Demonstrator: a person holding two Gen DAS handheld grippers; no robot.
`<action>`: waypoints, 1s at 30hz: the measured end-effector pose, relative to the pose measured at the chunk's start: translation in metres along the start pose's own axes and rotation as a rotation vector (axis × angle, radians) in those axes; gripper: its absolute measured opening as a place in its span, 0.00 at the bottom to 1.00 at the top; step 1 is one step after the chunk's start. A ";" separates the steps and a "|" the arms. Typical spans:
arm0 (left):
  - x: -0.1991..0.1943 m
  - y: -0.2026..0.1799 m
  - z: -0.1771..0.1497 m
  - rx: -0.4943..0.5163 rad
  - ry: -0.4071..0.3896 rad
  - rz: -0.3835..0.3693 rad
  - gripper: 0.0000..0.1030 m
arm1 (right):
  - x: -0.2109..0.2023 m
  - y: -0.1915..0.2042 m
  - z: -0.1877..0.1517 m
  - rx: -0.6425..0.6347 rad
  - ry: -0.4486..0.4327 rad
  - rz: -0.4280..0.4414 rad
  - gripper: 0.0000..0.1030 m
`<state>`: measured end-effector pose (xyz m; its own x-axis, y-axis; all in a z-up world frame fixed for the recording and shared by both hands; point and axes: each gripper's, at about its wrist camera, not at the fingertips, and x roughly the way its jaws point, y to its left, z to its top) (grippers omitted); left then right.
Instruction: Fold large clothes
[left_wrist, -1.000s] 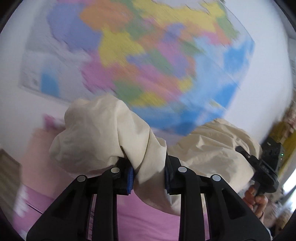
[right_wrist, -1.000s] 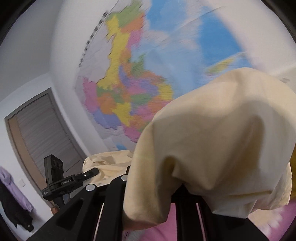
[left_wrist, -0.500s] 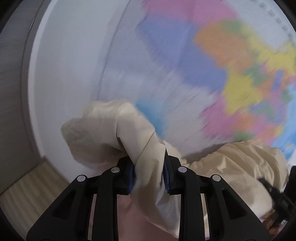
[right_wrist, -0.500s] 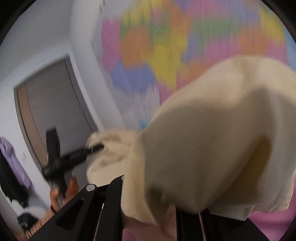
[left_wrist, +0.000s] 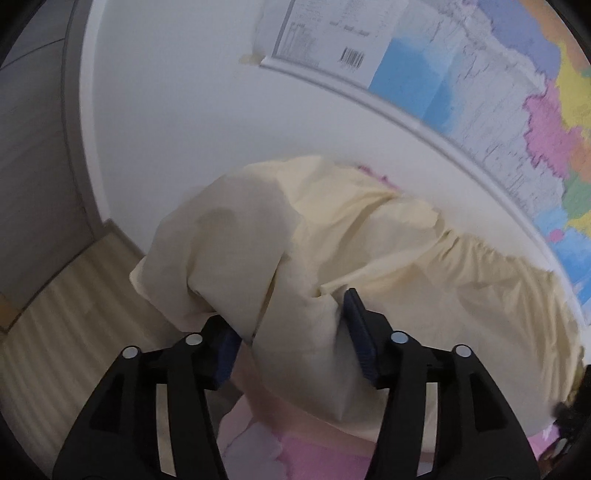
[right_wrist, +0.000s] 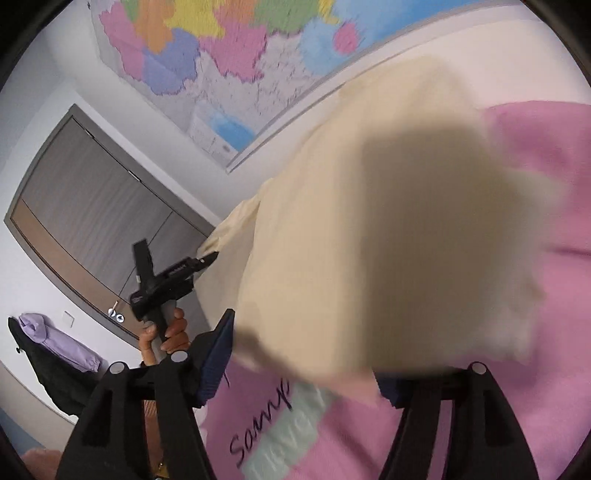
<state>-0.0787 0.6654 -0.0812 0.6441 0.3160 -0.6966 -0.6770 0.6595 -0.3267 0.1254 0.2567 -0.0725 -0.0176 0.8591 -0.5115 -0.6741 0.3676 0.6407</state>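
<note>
A white wall (left_wrist: 177, 122) carrying a big coloured map (left_wrist: 517, 96) backs the scene, with a grey-brown door (right_wrist: 96, 206) to one side and a pink bedcover (right_wrist: 535, 206) below. In the left wrist view the left gripper (left_wrist: 291, 332) has its jaws opening; a bunched fold of the cream garment (left_wrist: 369, 258) sits between the blue pads, touching the right-hand pad, while the left-hand pad looks to be parting from it. In the right wrist view the right gripper (right_wrist: 306, 365) is opening as well, the cloth slumping forward over the gap between its fingers and hiding the far pad, so contact there I cannot tell. Outward from the jaws, the garment stretches between the two grippers in one long wrinkled band, draped toward the pink cover with its far edge near the wall. The person's hand (right_wrist: 166, 332) grips the other tool's handle in front of the door. The risk, as I judge it, is that the cloth drops in a heap instead of flat: one side freed ahead of the other would skew the fold, and the bunched ends could land doubled under. The wall crowds the far edge; the cover toward the near side, printed with dark lettering (right_wrist: 258, 424), offers more open room for laying out, while wooden floor (left_wrist: 66, 314) shows off the left side
</note>
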 end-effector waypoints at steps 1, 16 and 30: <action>-0.002 -0.001 -0.003 0.008 0.000 0.021 0.56 | -0.007 -0.002 0.000 0.008 -0.007 -0.017 0.64; -0.096 -0.051 -0.031 0.141 -0.165 0.064 0.91 | -0.070 0.055 0.029 -0.216 -0.181 -0.262 0.51; -0.031 -0.103 -0.075 0.214 -0.047 0.128 0.95 | 0.032 0.012 0.016 -0.200 0.003 -0.342 0.64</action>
<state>-0.0552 0.5367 -0.0735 0.5769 0.4342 -0.6919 -0.6667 0.7397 -0.0917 0.1284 0.2944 -0.0722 0.2307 0.6983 -0.6776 -0.7724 0.5550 0.3090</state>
